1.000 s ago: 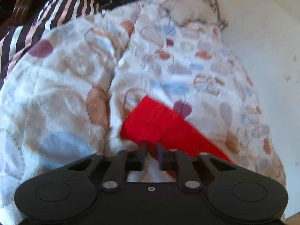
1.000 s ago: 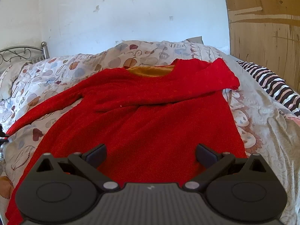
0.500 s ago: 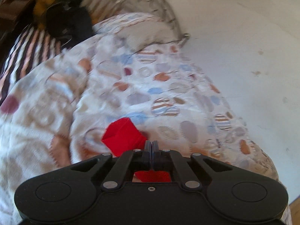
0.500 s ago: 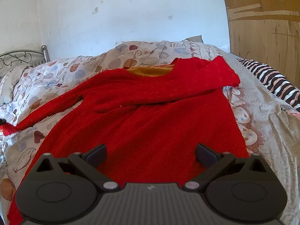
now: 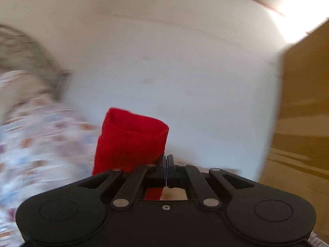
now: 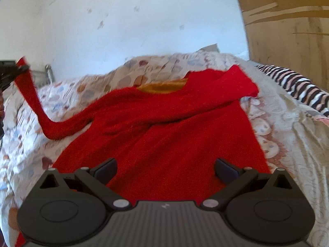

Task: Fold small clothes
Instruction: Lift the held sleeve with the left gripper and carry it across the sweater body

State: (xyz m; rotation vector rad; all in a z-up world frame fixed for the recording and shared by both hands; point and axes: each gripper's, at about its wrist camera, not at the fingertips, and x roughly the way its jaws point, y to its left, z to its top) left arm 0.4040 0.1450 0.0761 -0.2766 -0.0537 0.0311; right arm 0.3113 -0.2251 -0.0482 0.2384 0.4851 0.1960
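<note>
A red sweater (image 6: 164,127) is seen spread flat on the bed (image 6: 287,135), filling the centre of the right wrist view, with its orange neck lining (image 6: 162,86) turned toward the white wall (image 6: 123,20) at the top of the frame. One sleeve is folded across the chest toward the upper right; the other sleeve (image 6: 30,94) is raised off the patterned duvet (image 6: 67,90) and runs up to the left edge of the frame, where its cuff is pinched by the left gripper (image 6: 12,70). In the left wrist view the fingers of the left gripper (image 5: 166,164) are observed pressed together on the red cuff (image 5: 131,140), which stands up as an open tube at lower centre; the surroundings there are blurred. The right gripper (image 6: 164,168) is noted at the bottom of its own frame with fingers spread wide apart and nothing between them, held above the sweater's lower body. A striped cloth (image 6: 298,90) is recorded at the right edge, beside a wooden panel (image 6: 287,30) at the upper right.
</note>
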